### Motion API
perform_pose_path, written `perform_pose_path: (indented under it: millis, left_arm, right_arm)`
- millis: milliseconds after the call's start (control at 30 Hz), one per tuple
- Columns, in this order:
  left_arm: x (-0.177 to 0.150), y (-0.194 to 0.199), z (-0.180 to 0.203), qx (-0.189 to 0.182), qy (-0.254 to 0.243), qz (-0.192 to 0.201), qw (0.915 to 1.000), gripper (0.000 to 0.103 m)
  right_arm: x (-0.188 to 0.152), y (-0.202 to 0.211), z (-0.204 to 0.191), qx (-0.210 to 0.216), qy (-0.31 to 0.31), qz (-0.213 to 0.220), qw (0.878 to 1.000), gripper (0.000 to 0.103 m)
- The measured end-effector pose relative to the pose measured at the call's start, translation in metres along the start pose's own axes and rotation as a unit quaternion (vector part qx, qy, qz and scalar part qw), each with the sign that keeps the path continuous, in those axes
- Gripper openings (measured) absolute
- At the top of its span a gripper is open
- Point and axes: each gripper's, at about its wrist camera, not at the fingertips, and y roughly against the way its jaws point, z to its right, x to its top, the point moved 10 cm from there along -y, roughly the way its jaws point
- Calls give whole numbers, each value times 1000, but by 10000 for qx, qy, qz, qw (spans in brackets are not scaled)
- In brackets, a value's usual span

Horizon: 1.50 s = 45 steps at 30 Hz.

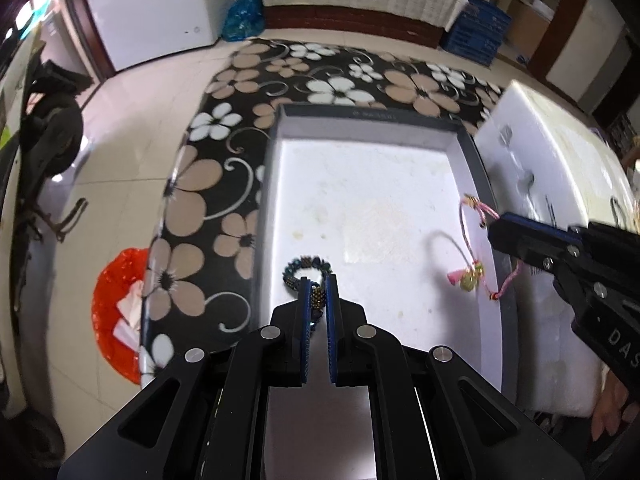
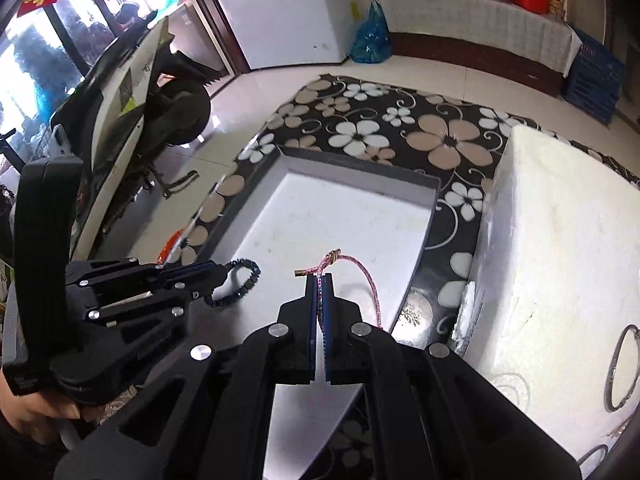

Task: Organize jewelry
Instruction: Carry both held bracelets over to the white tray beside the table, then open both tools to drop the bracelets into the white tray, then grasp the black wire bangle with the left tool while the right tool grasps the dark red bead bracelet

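Two bracelets (image 1: 306, 276) (image 2: 360, 280) above wide-open tray floor (image 1: 380, 200).

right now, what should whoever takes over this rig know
Left tongs: shut on the dark beaded bracelet, held over the open box.
Right tongs: shut on the pink cord bracelet, also over the box, near its right wall.
Done: both pieces picked up; box floor bare.
Left: lower each in, release. A metal bangle still lies on the white foam block.
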Motion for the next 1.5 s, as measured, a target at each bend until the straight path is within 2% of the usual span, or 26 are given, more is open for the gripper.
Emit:
perform_pose_path:
  millis: [133, 300, 333, 367, 400, 467, 533, 600, 733, 800, 867, 1000, 1067, 1167, 1367, 1500]
  left_arm:
    - [-9, -13, 4, 74, -97, -251, 9996, 7]
    - [-14, -20, 0, 241, -183, -337, 9990, 9]
    - [-15, -20, 0, 246, -190, -360, 9989, 11]
    - [-15, -20, 0, 233, -183, -363, 9989, 17]
    - [-15, -19, 0, 233, -181, -350, 9989, 29]
    - [-13, -17, 1, 295, -205, -276, 9990, 37]
    - [-12, -12, 2, 302, -181, -220, 9991, 40]
    - [-12, -8, 2, 311, -158, -162, 9993, 50]
    - [-12, 4, 4, 335, -155, -34, 9993, 55]
    - [-11, 8, 5, 354, -123, 2, 9993, 60]
    - [-11, 16, 7, 397, -109, 85, 9991, 64]
    - [-11, 37, 19, 290, -58, 285, 9992, 71]
    - [-12, 53, 32, 225, -129, 470, 9986, 72]
    - [-13, 71, 57, 48, -297, 701, 9971, 77]
    - [-16, 95, 123, -472, -716, 943, 9918, 81]
    - [-23, 105, 163, -808, -1009, 1039, 9862, 83]
  right_arm:
    - [1, 2, 2, -98, 4, 11, 10000, 2]
    - [0, 2, 7, -98, -137, -20, 9999, 4]
    - [1, 3, 7, -81, -157, -25, 9998, 9]
    - [1, 3, 8, -77, -182, -16, 9998, 21]
    - [2, 4, 7, -42, -201, 5, 9998, 26]
    - [3, 7, 6, -47, -186, 15, 9998, 31]
    - [6, 13, 7, -32, -234, 104, 9997, 34]
    - [12, 22, 10, -12, -287, 206, 9994, 34]
    - [18, 40, 16, 30, -402, 406, 9984, 42]
    - [21, 51, 18, 25, -411, 511, 9978, 51]
    - [23, 62, 19, -7, -388, 636, 9972, 67]
    - [25, 96, 24, -21, -362, 1044, 9939, 84]
    - [23, 116, 32, -89, -368, 1258, 9913, 94]
    - [16, 141, 52, -225, -511, 1459, 9877, 98]
    - [-9, 180, 112, -657, -948, 1656, 9794, 98]
    - [-29, 203, 146, -1058, -900, 1737, 9750, 98]
